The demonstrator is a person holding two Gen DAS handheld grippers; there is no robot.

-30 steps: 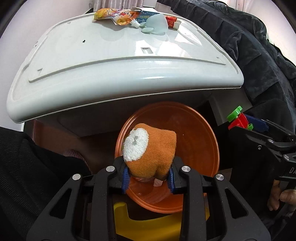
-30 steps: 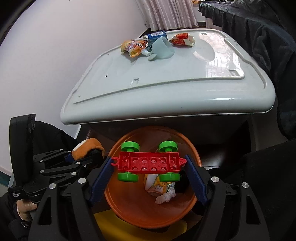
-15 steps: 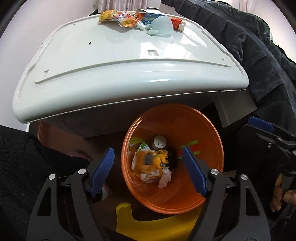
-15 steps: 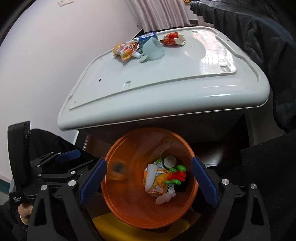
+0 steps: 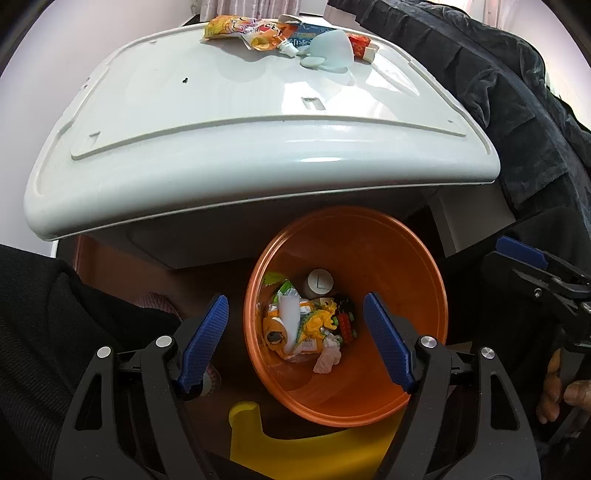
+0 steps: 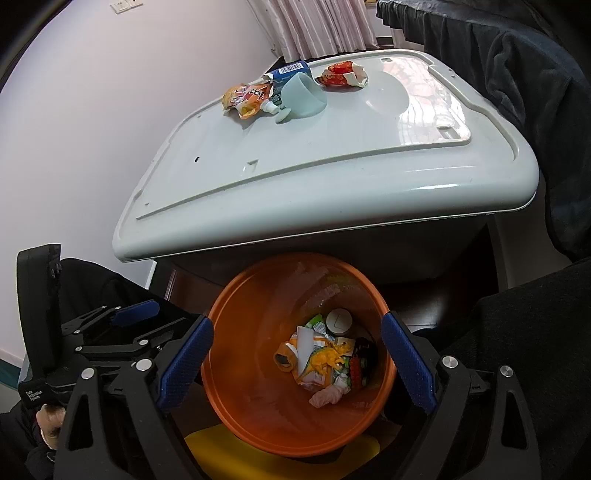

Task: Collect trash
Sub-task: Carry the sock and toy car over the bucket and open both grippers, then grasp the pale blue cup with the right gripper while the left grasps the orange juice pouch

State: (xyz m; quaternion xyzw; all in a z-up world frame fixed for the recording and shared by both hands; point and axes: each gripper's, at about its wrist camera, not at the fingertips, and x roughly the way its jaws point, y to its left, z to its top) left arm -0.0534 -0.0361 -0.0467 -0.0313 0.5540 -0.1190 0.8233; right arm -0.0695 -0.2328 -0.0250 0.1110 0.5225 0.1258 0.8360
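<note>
An orange bin (image 5: 406, 280) (image 6: 255, 332) stands below the white lid's front edge. It holds several trash pieces (image 5: 306, 325) (image 6: 321, 362), among them an orange glove and a red toy brick. My left gripper (image 5: 295, 332) is open and empty above the bin. My right gripper (image 6: 295, 362) is open and empty above the bin too. On the far end of the white lid (image 5: 221, 110) (image 6: 332, 155) lie an orange pouch (image 5: 247, 31) (image 6: 245, 98), a blue carton (image 6: 290, 72), a pale blue cup (image 5: 330, 53) (image 6: 301, 98) and a red wrapper (image 5: 362, 42) (image 6: 343, 75).
A yellow stool (image 5: 295, 450) (image 6: 258, 461) sits under the bin. Dark fabric (image 5: 498, 92) (image 6: 517, 55) hangs along the right of the lid. A pale wall (image 6: 92, 110) is on the left. Each gripper shows at the edge of the other's view.
My left gripper opened and dropped the orange glove into the bin. My right gripper opened and dropped the red wheeled toy brick into the bin. Both now hang empty.
</note>
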